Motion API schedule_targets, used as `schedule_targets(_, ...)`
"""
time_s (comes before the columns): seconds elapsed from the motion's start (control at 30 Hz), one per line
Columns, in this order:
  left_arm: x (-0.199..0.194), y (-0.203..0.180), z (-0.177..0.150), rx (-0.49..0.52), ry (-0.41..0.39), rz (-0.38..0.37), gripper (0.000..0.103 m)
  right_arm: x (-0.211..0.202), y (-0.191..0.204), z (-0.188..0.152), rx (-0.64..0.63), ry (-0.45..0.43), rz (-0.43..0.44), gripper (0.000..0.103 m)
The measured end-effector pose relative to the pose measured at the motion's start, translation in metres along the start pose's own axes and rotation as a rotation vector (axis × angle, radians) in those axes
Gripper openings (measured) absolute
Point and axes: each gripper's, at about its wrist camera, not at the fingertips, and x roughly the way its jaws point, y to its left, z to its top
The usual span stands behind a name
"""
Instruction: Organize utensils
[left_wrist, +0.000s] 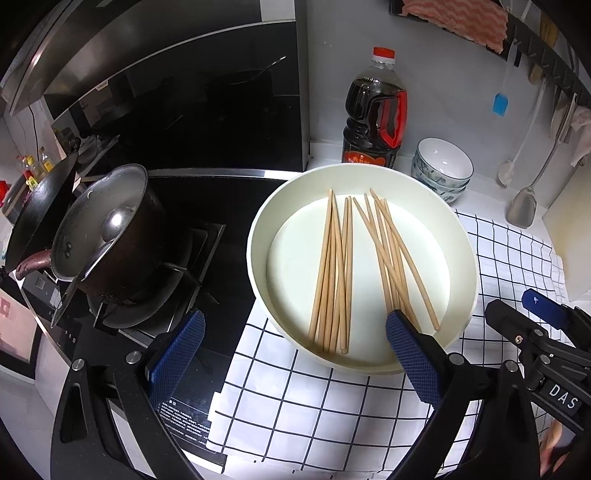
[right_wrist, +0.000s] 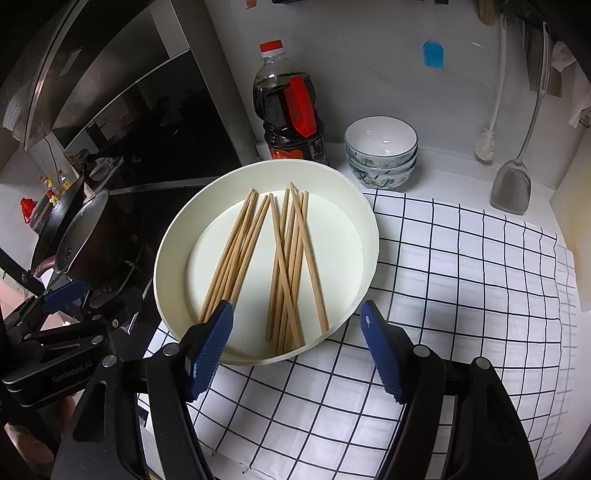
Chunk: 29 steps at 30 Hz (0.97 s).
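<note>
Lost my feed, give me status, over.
Left gripper and right gripper open, empty. Chopsticks loose in white basin, two bunches. Nothing blocking.

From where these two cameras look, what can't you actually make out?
- Near ends of some chopsticks: left wrist view, hidden behind a finger of the left tool.
- Exact chopstick count: both views, they overlap in the white tray.
- Sauce bottle base and label: right wrist view, hidden behind the tray's rim.
- Lower bowls of the stack: only their rims show.
- Pot contents: left wrist view, too dim.
</note>
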Motion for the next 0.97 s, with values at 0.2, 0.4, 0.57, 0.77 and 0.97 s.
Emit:
schedule_targets(0.2, -0.0003, 0.0003, -0.0007, -0.009, 0.011, -0.002, 0.097, 0.0003, -0.0002, 0.0000, 0.001, 0.001, 0.001, 0.068)
schedule_targets(0.4, -0.0010, 0.0008, -0.0022, -0.016, 0.009, 0.007, 0.097, 0.0006, 0.0004, -0.0011, 0.002, 0.002, 0.001, 0.068)
schedule_targets(0.57, -0.0038, 0.0005, -0.0026, -0.002, -0.013, 0.006, 0.097, 0.0007, 0.0010, -0.0023, 0.004, 0.003, 0.002, 0.068)
schedule_targets(0.77, -0.0019, 0.0016, -0.0021, -0.021, 0.014, -0.014, 0.097, 0.0004, 0.0007, -0.0033, 0.005, 0.002, 0.003, 0.068)
schedule_targets(0.97, -0.0024, 0.0022, -0.0035, -0.021, 0.015, -0.010, 0.097, -0.0003, 0.0003, -0.0045, 0.008, 0.002, 0.003, 0.068)
